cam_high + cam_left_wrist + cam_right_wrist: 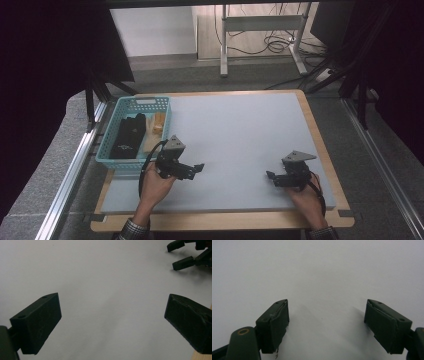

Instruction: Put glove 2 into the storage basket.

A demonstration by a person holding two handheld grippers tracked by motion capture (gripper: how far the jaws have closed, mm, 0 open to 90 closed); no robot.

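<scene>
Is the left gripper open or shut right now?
Open. The left gripper has its jaws spread wide apart, with bare grey mat between them and nothing held.

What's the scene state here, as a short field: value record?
left gripper: open, empty, held just above the mat beside the basket
right gripper: open, empty, held just above the mat near its right edge
basket: teal, at the table's left edge, apart from both grippers
basket contents: black pouch lying flat, orange pieces beside it
mat: pale grey, bare between the grippers
table: wooden rim showing around the mat
</scene>
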